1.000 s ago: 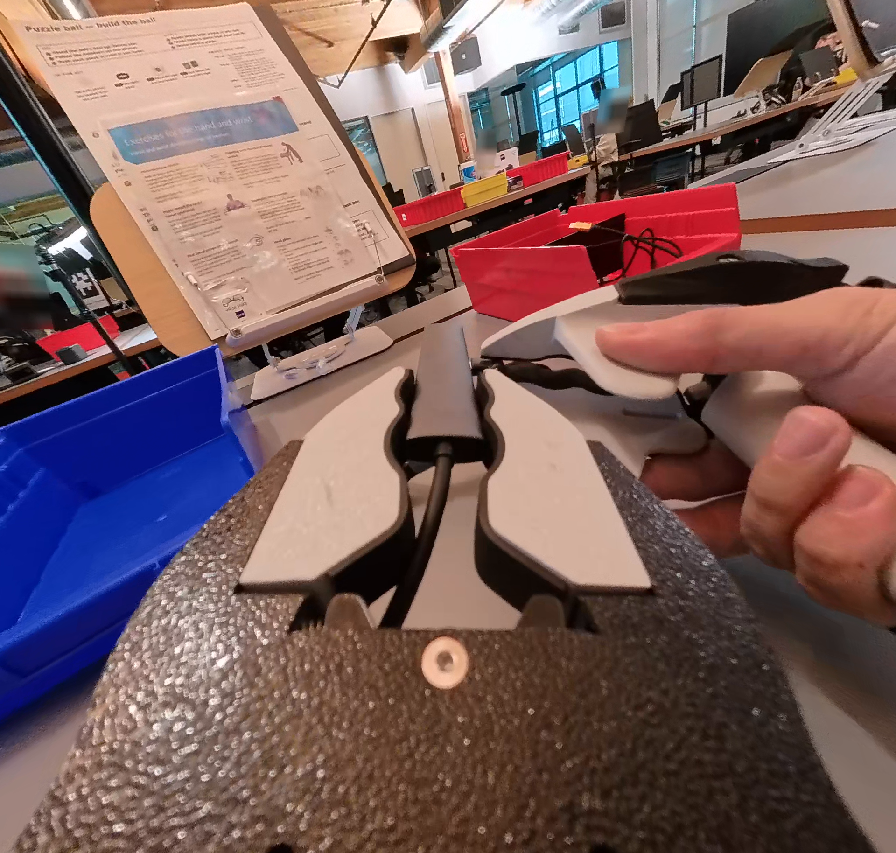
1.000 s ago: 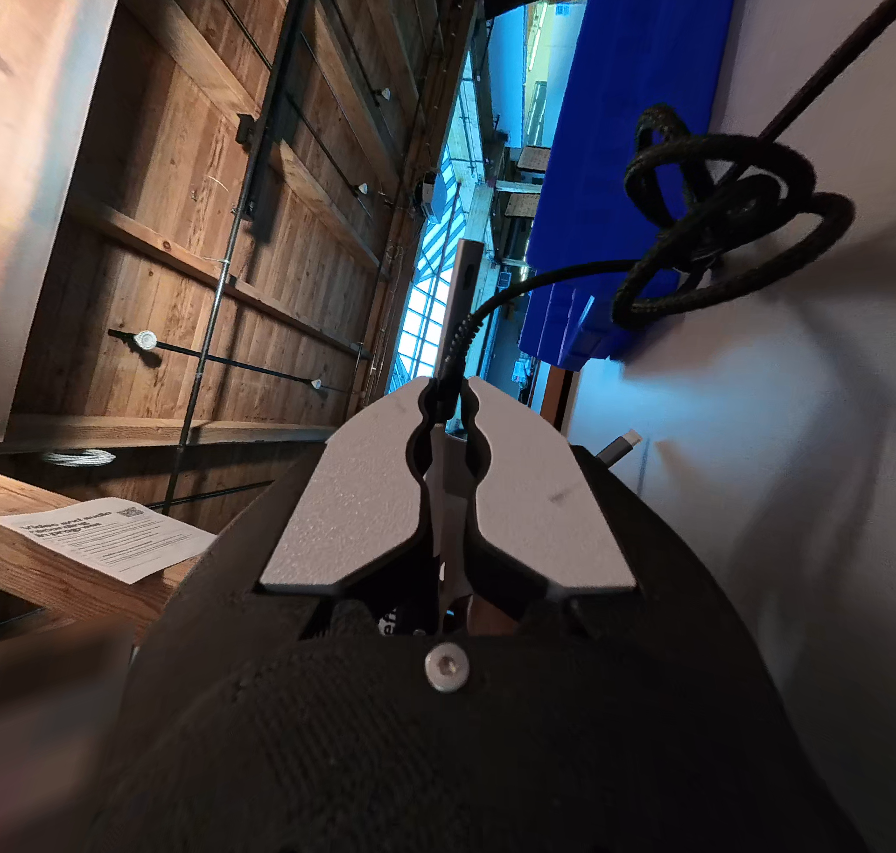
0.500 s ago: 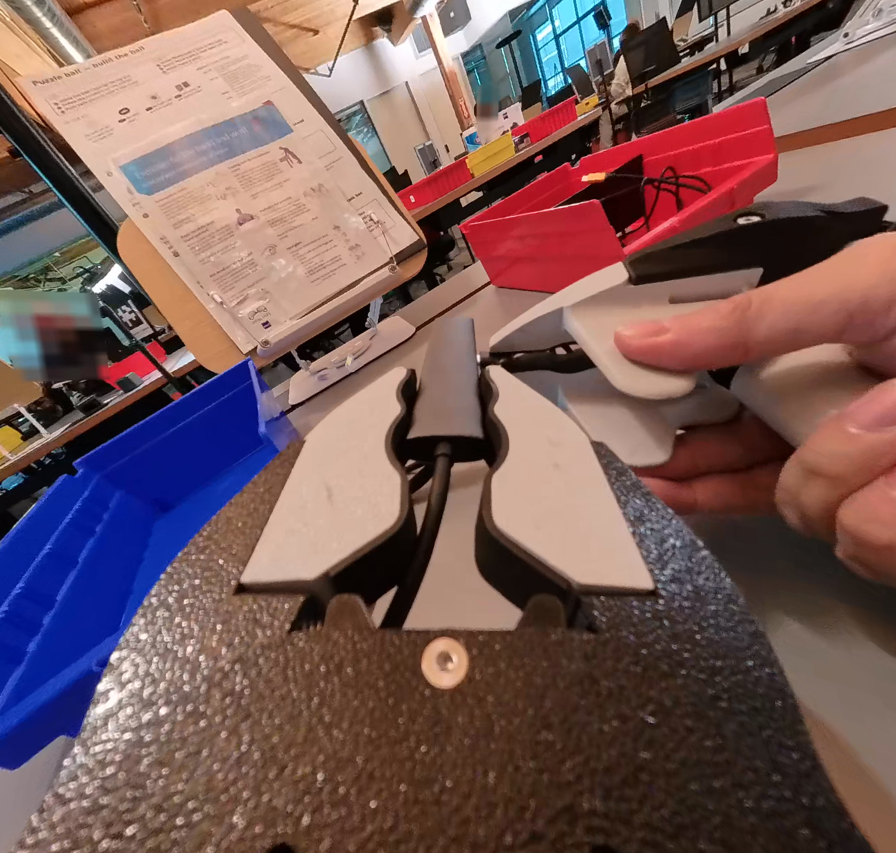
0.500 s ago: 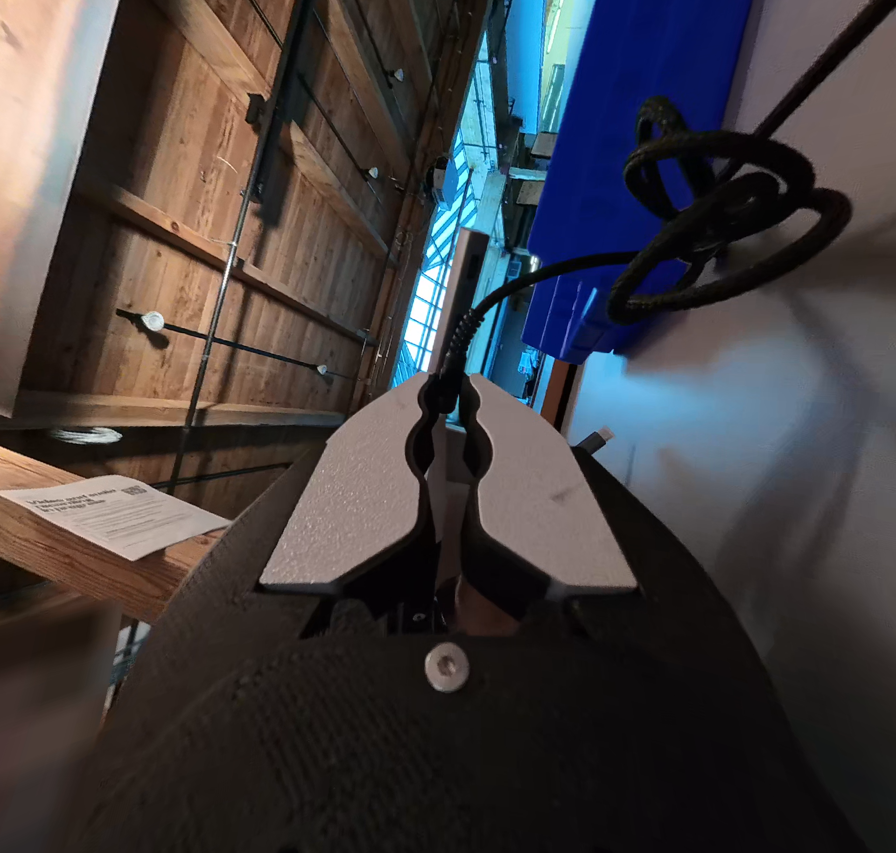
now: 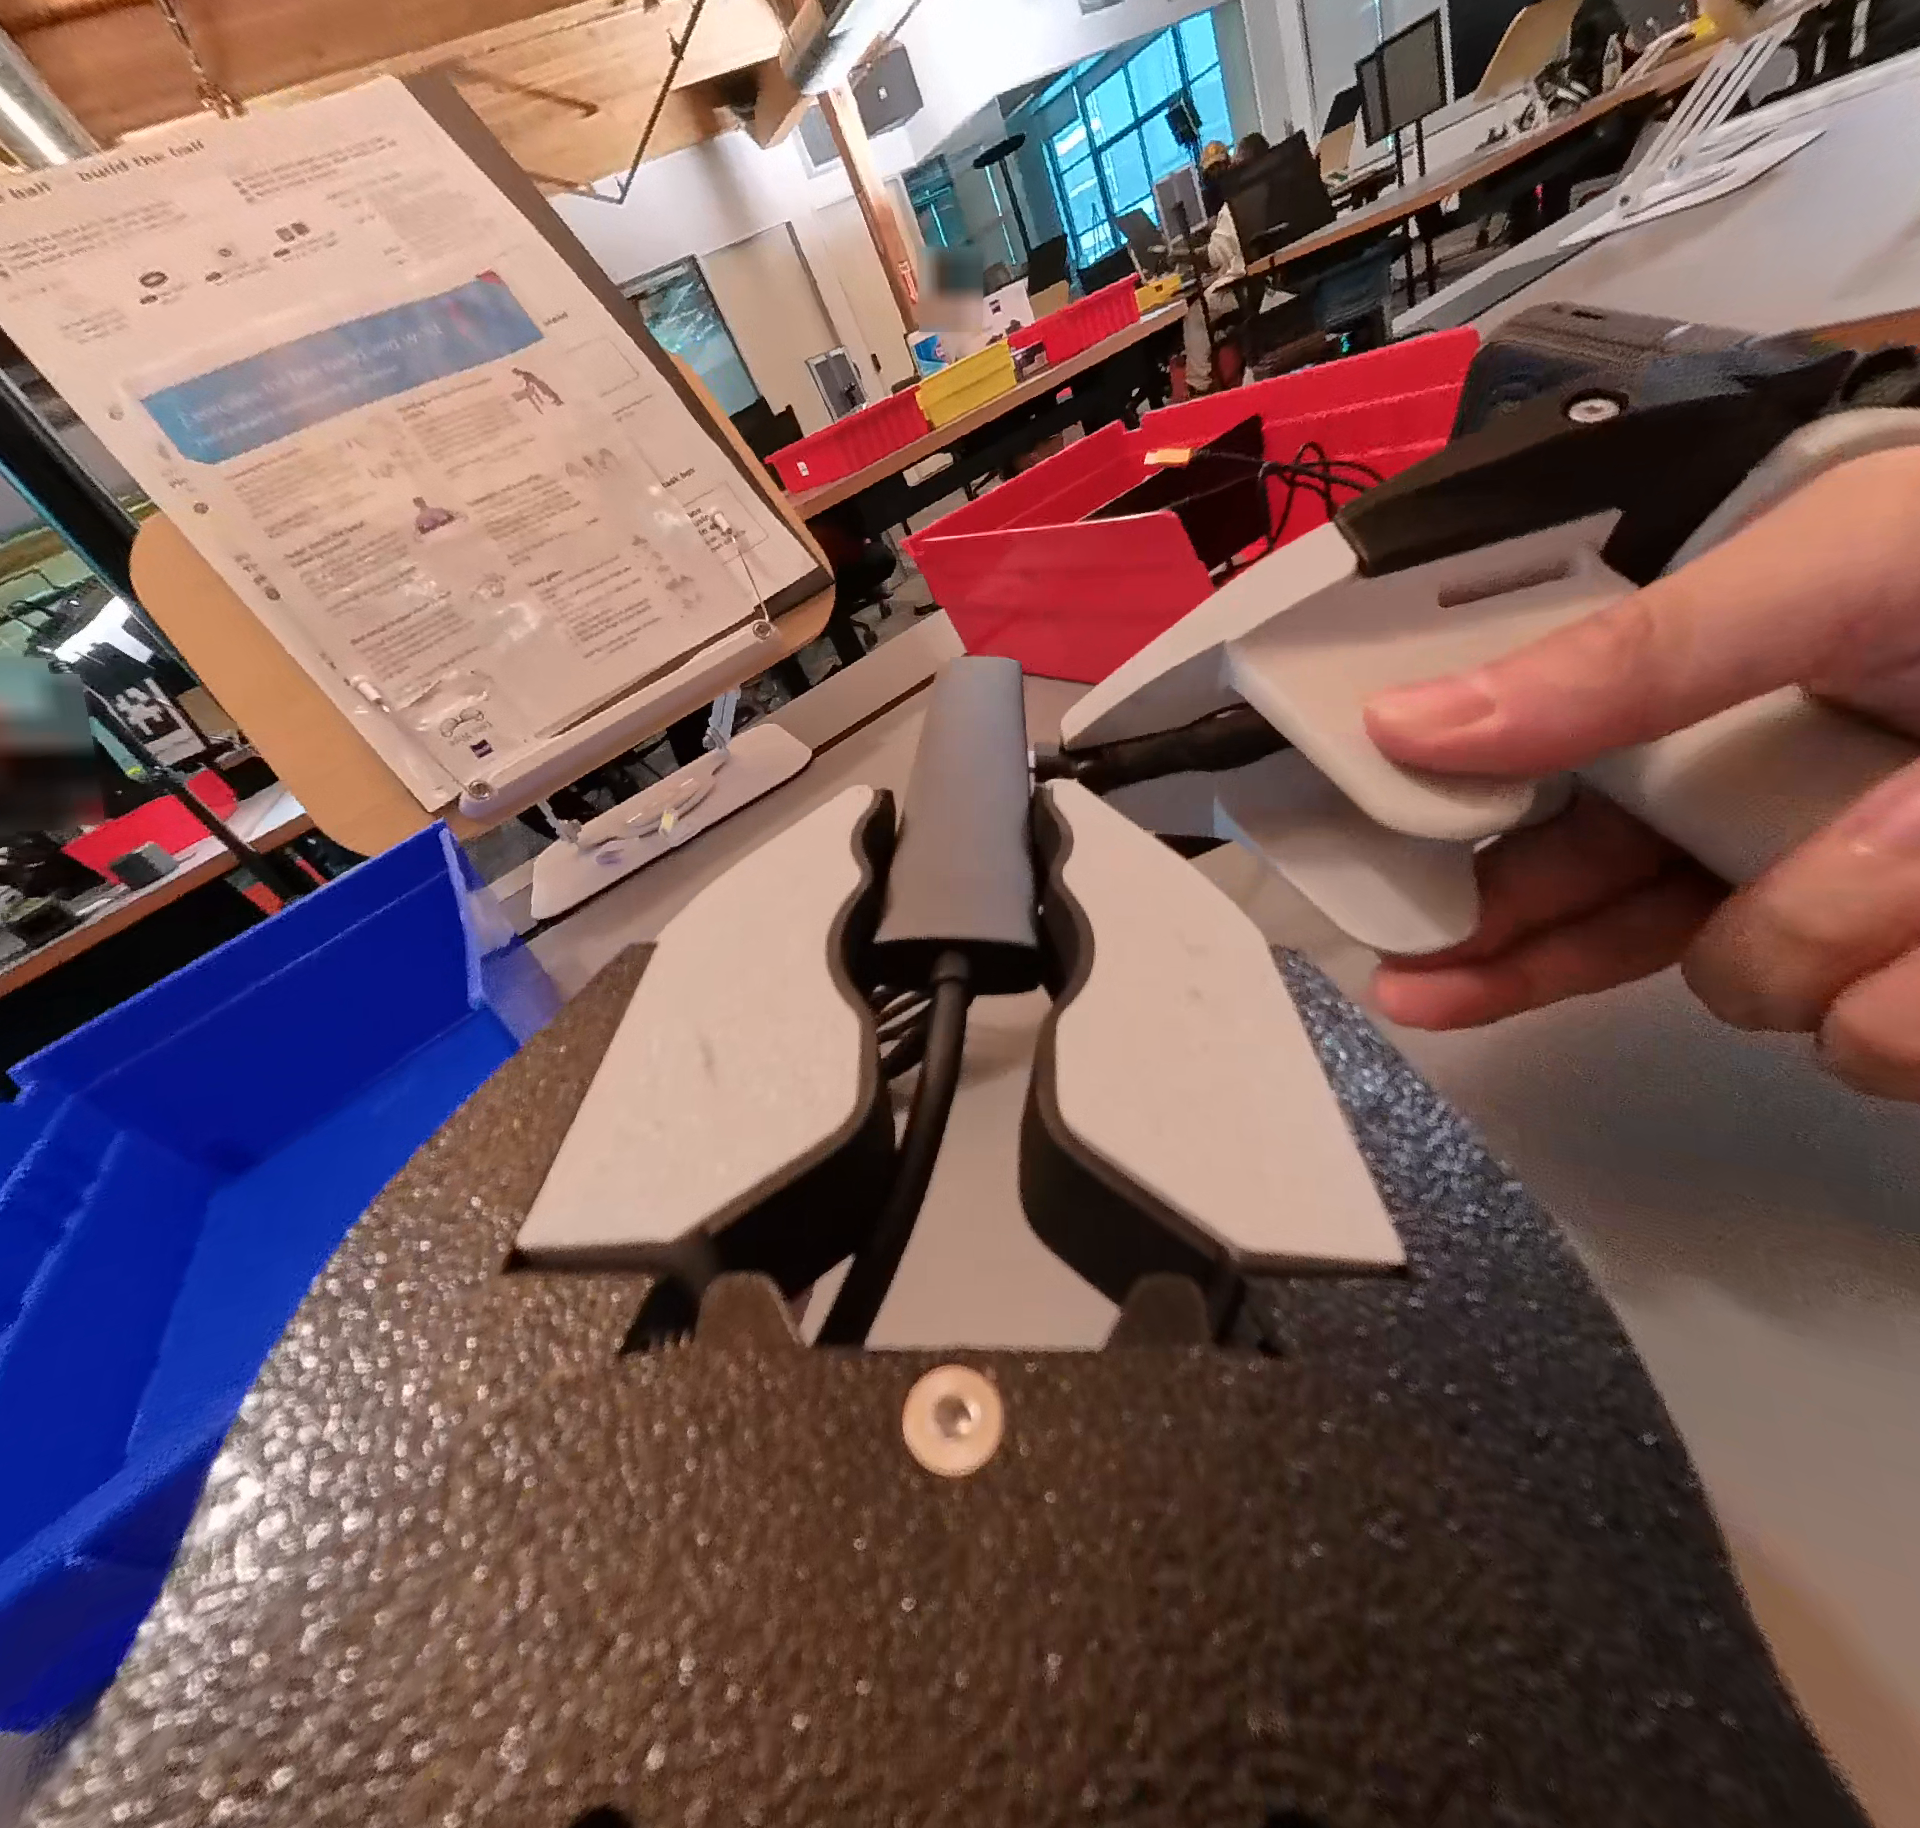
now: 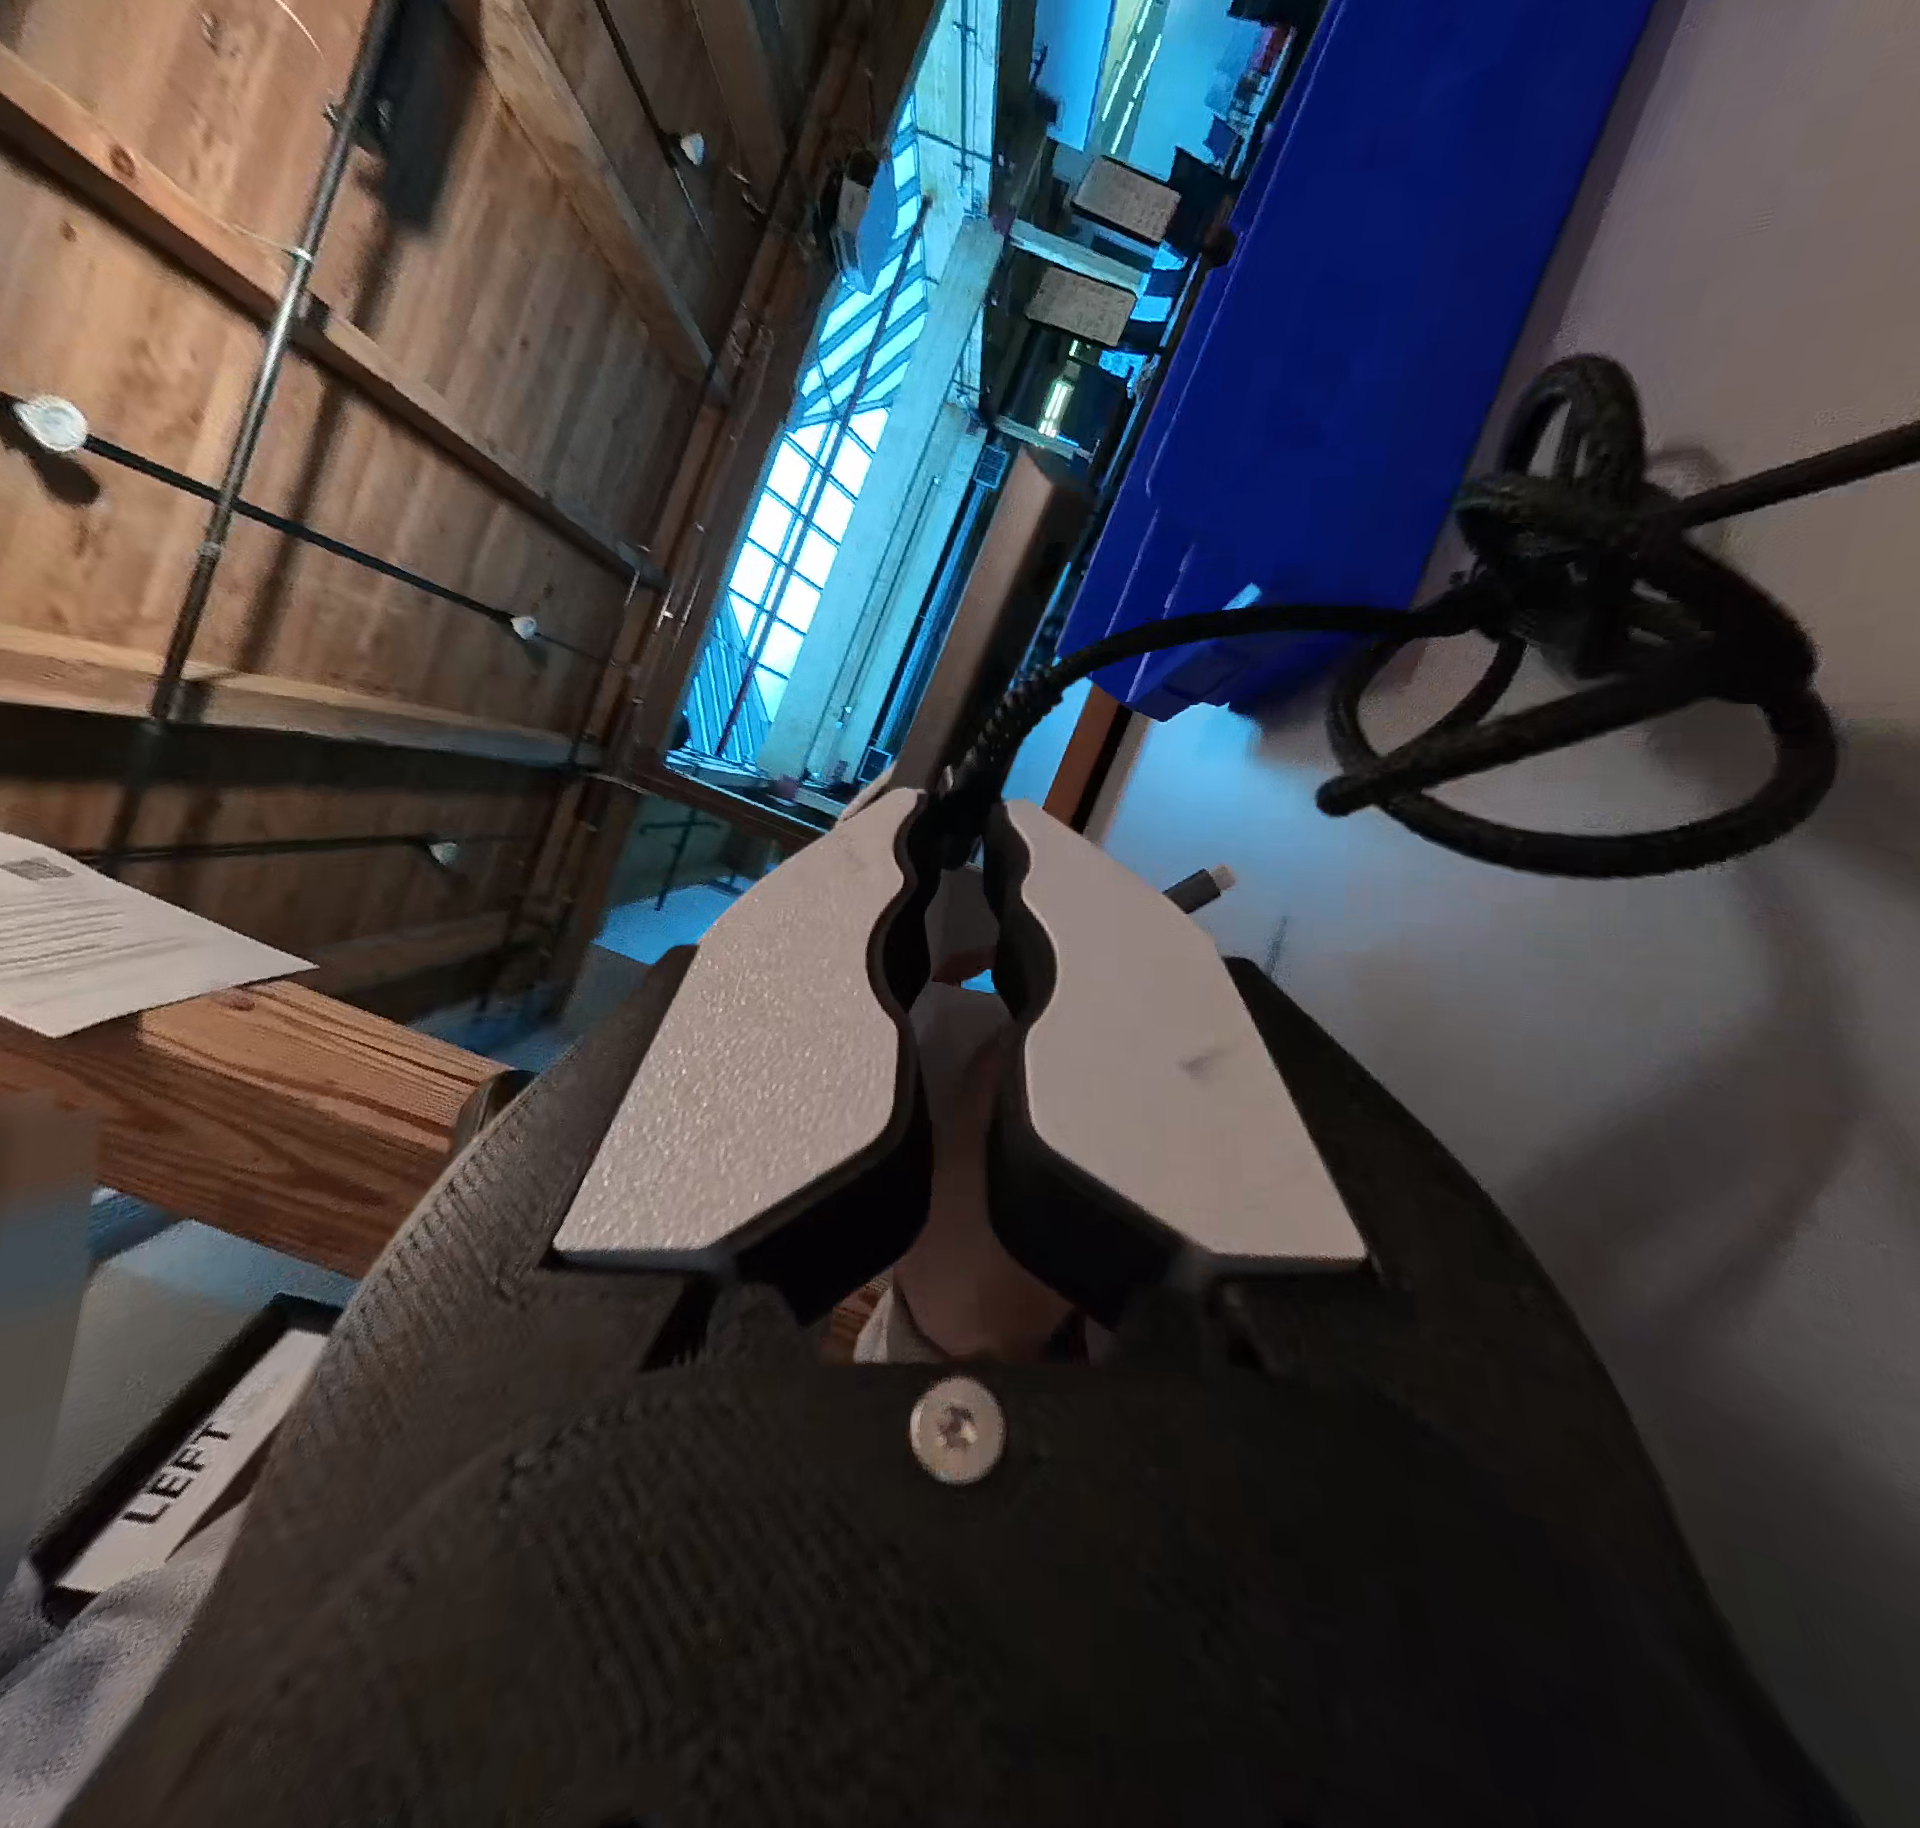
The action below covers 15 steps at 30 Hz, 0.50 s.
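Left claw clamps dark hub; right claw grips braided cable plug (now meeting hub's side), coil ahead-right on surface.

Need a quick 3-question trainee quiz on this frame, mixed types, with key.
1. True or false: the left gripper is shut on a dark grey adapter block.
2. What does the right gripper pinch at its tips?
A. a sheet of paper
B. a black braided cable
C. nothing
3. Fill in: the bin left of the left gripper is ____; the bin beyond the adapter block is ____.

Key: 1 true; 2 B; 3 blue, red.
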Each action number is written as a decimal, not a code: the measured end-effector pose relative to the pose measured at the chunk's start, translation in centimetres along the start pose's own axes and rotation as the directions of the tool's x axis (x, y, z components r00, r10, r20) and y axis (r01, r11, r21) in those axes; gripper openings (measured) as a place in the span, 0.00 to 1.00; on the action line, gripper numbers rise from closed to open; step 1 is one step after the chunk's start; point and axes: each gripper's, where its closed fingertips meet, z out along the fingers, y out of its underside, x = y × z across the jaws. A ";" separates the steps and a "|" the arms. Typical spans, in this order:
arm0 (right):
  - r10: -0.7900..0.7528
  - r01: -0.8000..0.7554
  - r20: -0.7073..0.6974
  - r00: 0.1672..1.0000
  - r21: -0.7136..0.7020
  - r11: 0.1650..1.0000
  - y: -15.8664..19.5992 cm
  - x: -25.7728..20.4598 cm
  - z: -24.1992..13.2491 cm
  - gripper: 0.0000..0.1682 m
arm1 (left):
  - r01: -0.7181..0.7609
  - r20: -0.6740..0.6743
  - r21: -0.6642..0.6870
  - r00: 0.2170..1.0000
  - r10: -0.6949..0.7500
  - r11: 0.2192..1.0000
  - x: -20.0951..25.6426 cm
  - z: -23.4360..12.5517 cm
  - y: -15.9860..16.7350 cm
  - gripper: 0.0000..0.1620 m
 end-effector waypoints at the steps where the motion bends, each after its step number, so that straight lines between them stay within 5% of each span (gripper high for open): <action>1: -0.024 0.024 -0.015 1.000 -0.007 1.000 0.1 -0.1 -0.1 0.06 | 0.012 -0.005 0.005 1.000 -0.012 1.000 0.1 0.0 -0.1 0.16; 13: -0.265 0.251 -0.024 0.964 -0.248 0.936 -0.2 -0.5 -0.4 0.07 | 0.020 -0.026 0.012 0.999 -0.020 1.000 0.1 0.1 -0.5 0.16; 15: -0.169 0.167 0.008 0.986 -0.200 0.965 -0.2 -0.8 0.3 0.06 | -0.011 0.027 0.019 1.000 0.011 1.000 -0.5 -0.1 -0.7 0.16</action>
